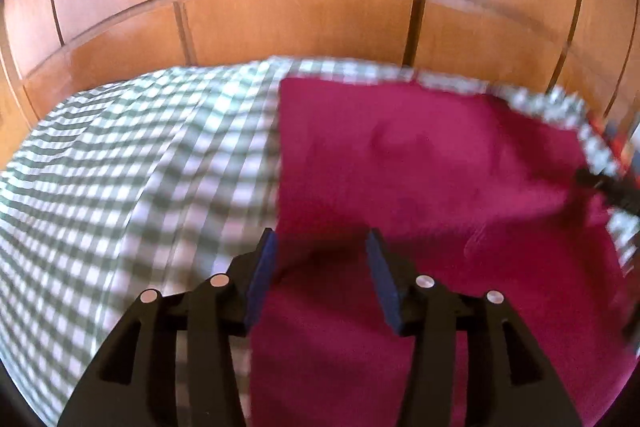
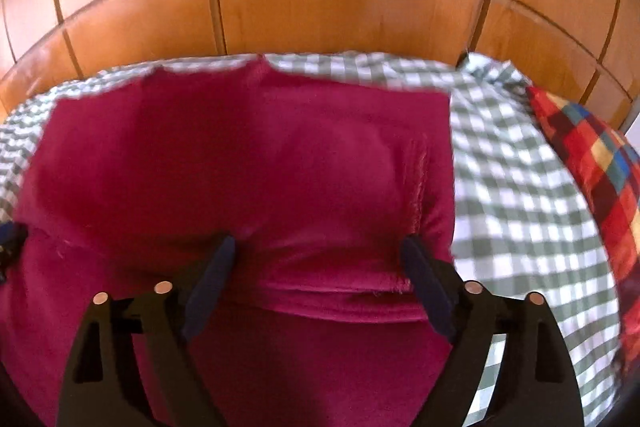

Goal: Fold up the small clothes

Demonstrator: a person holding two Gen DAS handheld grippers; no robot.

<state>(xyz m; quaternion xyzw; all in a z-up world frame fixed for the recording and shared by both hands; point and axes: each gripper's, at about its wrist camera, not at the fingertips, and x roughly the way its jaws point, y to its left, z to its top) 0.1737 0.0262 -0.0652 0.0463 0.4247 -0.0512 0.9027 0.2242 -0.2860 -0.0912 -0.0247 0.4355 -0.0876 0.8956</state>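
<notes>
1. The left gripper (image 1: 320,247) is seen with its jaws parted; the blue pads (image 1: 262,279) stand clear of the cloth, nothing pinched between them. Its left finger sits just at the left edge of the crimson garment (image 1: 420,167), the right finger over the cloth itself.

2. The right gripper (image 2: 320,255) is spread wider still. A doubled fold of the same garment (image 2: 248,155) is bracketed by its dark pads (image 2: 424,283), but no pressing on the fabric is visible, so no grip is judged to be made.

3. The deciding relation: the garment is laid directly below and ahead of both grippers, its long axis running away from them toward the wooden panelled wall (image 1: 300,7). The left gripper is nearer the garment's left edge, the right gripper nearer its right edge, where a raw seam is shown. The next pinch is judged to be taken at the near hem, one corner to each.

4. The garment is soft, napped, fleece-like cloth, roughly rectangular, lying mostly flat with a shallow bulge at its middle and a rolled ridge across its near part.

5. Under the garment, a green-and-white checked sheet (image 1: 120,167) is spread, thin and lightly creased.

6. To the right of the garment, a multicoloured checked cushion (image 2: 592,163) is rested on the sheet, well apart.
</notes>
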